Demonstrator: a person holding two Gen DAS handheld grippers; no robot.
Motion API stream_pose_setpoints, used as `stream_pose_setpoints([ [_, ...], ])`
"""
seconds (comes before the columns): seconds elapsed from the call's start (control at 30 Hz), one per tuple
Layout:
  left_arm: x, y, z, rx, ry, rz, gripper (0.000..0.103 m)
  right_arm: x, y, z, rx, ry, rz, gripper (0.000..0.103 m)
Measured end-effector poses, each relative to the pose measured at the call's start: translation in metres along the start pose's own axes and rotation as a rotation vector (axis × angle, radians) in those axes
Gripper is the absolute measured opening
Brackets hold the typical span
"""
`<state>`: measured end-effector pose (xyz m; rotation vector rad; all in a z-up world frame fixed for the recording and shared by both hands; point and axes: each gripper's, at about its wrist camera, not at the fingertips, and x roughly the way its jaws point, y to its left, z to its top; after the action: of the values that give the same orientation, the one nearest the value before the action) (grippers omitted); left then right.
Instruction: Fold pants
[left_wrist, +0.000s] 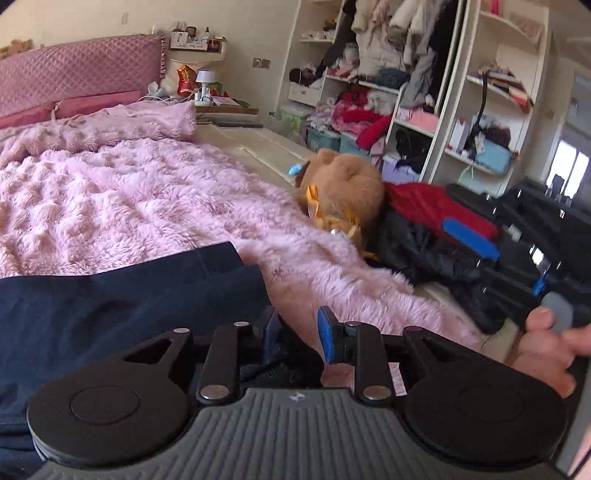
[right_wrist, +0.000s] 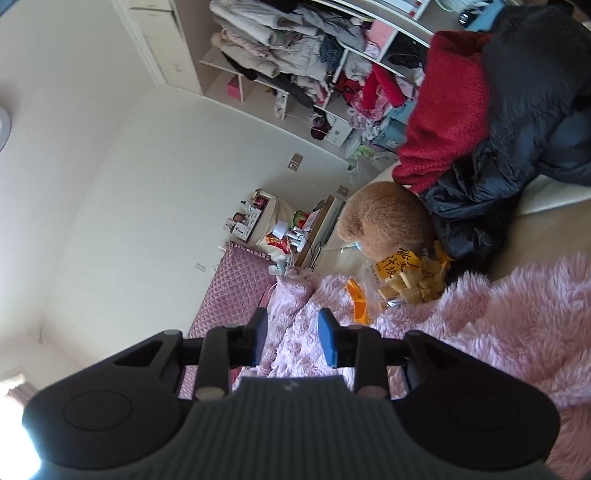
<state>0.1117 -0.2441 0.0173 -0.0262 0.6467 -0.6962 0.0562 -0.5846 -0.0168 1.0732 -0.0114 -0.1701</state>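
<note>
Navy pants (left_wrist: 122, 295) were spread on the fuzzy pink blanket (left_wrist: 129, 199); left gripper (left_wrist: 299, 332) was held apart over their edge, right gripper (right_wrist: 291, 336) apart too, nothing clamped.

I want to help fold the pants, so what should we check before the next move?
1. Pants lying on the pink blanket: ok, though only one part shows.
2. Left gripper open: ok, its fingers stand apart at the pants' edge, pressing on nothing.
3. Right gripper open and empty: ok, only blanket shows between its fingers.
4. Pants flat, no wrinkles: not ok, soft folds show in the navy cloth.
5. Room to fold: cannot tell; a teddy bear and a clothes pile sit to the right, apart from the pants.
</note>
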Motion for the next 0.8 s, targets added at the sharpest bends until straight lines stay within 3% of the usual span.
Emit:
stream_pose_setpoints([
  [0.1, -0.038, 0.039, 0.014, -0.140, -0.066, -0.010, 0.043, 0.011, 0.015, -0.008, -0.094, 0.089, 0.034, 0.041],
  [0.17, -0.062, 0.070, 0.021, -0.215, -0.083, 0.022, 0.047, 0.022, 0.019, -0.018, -0.113, 0.171, 0.060, 0.053],
  [0.27, -0.107, 0.131, 0.022, -0.291, -0.100, 0.141, 0.056, 0.035, 0.021, -0.033, -0.092, 0.289, 0.118, 0.084],
  [0.33, -0.140, 0.177, 0.009, -0.373, -0.111, 0.222, 0.062, 0.041, 0.022, -0.041, -0.067, 0.360, 0.143, 0.083],
  [0.4, -0.171, 0.231, -0.012, -0.518, -0.102, 0.252, 0.065, 0.043, 0.022, -0.049, -0.024, 0.426, 0.137, 0.083],
  [0.53, -0.216, 0.300, -0.060, -0.708, -0.154, 0.187, 0.071, 0.035, 0.018, -0.068, 0.067, 0.518, 0.203, 0.083],
  [0.7, -0.212, 0.346, -0.106, -0.920, -0.142, 0.125, 0.072, 0.026, 0.025, -0.103, 0.123, 0.697, 0.243, 0.083],
  [0.8, -0.197, 0.362, -0.127, -0.998, -0.120, 0.104, 0.072, 0.029, 0.027, -0.131, 0.138, 0.803, 0.145, 0.083],
])
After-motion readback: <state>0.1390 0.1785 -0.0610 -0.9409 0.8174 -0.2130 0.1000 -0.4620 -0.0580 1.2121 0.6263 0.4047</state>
